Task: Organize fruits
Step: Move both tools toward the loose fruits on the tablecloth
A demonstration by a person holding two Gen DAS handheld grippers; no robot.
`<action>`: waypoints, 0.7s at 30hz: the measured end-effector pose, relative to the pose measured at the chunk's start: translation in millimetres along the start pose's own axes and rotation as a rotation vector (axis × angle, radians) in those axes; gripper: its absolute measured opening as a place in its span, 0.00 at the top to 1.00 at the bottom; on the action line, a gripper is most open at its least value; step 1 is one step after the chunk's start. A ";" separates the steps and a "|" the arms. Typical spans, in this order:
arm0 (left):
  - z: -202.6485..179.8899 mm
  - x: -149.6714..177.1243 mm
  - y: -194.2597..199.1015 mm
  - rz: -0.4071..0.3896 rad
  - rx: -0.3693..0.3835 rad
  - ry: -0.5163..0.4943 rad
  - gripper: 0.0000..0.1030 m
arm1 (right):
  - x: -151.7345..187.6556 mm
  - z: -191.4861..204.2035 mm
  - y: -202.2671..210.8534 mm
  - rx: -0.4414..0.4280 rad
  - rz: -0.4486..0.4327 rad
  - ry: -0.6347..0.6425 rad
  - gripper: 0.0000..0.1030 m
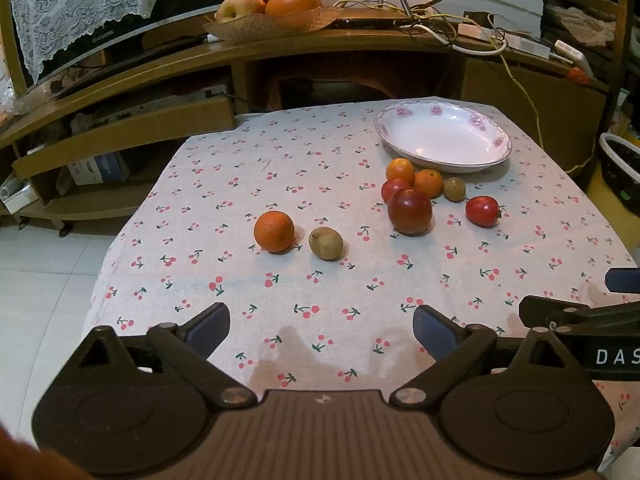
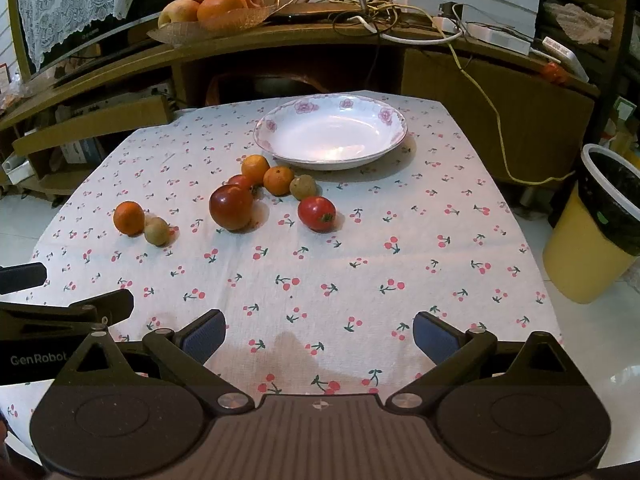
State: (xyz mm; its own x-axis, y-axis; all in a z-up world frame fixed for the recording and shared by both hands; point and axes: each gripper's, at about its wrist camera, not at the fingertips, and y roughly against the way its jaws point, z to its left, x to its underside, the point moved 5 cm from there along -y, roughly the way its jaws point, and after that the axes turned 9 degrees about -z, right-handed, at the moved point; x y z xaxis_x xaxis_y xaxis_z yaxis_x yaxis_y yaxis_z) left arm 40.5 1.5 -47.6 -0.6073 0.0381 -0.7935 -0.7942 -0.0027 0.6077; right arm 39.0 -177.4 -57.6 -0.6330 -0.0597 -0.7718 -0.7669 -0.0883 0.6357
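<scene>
Left wrist view: left gripper (image 1: 321,334) hovers low over the near edge of a cherry-print tablecloth (image 1: 280,168), blue-padded fingers (image 1: 208,326) spread wide with nothing between them.
Fruit, left pair: an orange (image 1: 274,231) and a brownish kiwi (image 1: 325,243) lie side by side near the middle of the cloth, a small gap between them.
Fruit, right cluster: a large red apple (image 1: 410,211) sits in front of a smaller red fruit (image 1: 393,189); two small oranges (image 1: 400,171) behind; a second kiwi (image 1: 455,189) and a red tomato (image 1: 483,211) further right.
Plate: a white floral plate (image 1: 443,136), holding nothing, lies far right, just behind the cluster.
Only in this view: the right gripper's side enters at the right edge.

Right wrist view: right gripper (image 2: 319,338) also hovers over the near edge, fingers wide apart and holding nothing.
Fruit: here the left pair overlaps, and the cluster lies left of centre.
Plate: far centre.
Only in this view: a yellow bin (image 2: 588,256) with a dark liner stands on the floor at right; the left gripper's side shows at the left edge.
</scene>
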 end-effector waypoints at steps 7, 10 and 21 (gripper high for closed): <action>-1.0 0.5 -0.6 0.001 -0.001 -0.004 0.02 | 0.8 0.5 -1.4 0.000 0.005 0.001 0.04; -0.8 0.3 -0.7 0.002 0.000 -0.004 0.02 | 0.9 0.8 -1.7 0.000 0.006 0.001 0.04; -5.1 -0.3 -3.2 0.000 0.005 -0.017 0.06 | 1.0 1.2 -2.0 0.001 0.007 0.001 0.04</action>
State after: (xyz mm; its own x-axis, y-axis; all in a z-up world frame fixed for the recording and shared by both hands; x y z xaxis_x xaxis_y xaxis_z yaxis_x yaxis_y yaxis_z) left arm 43.1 -3.6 -49.5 -0.6068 0.0549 -0.7930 -0.7941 0.0023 0.6078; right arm 39.8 -176.1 -59.6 -0.6379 -0.0613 -0.7677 -0.7628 -0.0866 0.6408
